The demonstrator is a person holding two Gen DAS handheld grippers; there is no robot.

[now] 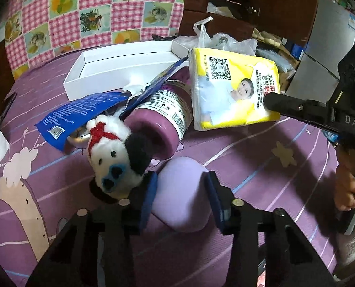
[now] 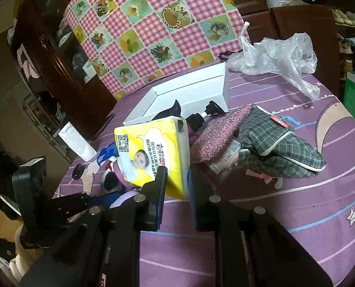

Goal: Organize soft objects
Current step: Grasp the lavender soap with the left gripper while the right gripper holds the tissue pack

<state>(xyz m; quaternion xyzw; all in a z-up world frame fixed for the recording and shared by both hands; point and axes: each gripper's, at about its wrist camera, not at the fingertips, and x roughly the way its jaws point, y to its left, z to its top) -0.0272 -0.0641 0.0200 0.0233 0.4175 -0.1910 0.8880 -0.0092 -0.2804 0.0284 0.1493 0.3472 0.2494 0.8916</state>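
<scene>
Lilac pad: my left gripper (image 1: 181,189) straddles this soft lilac block (image 1: 181,199) on the purple bedsheet (image 1: 261,167); whether the pads press it, I cannot tell.
Yellow tissue pack (image 2: 153,157): clenched in my right gripper (image 2: 177,186), lifted.
Neighbours: plush dog (image 1: 115,153) touching the block; purple bottle (image 1: 163,117) behind.

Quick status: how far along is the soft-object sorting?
Nothing looks put away: the white box shows no soft items inside. In hand: right gripper clamps the yellow tissue pack; left gripper straddles the lilac soft block. Left: plush dog, plaid slippers.
</scene>
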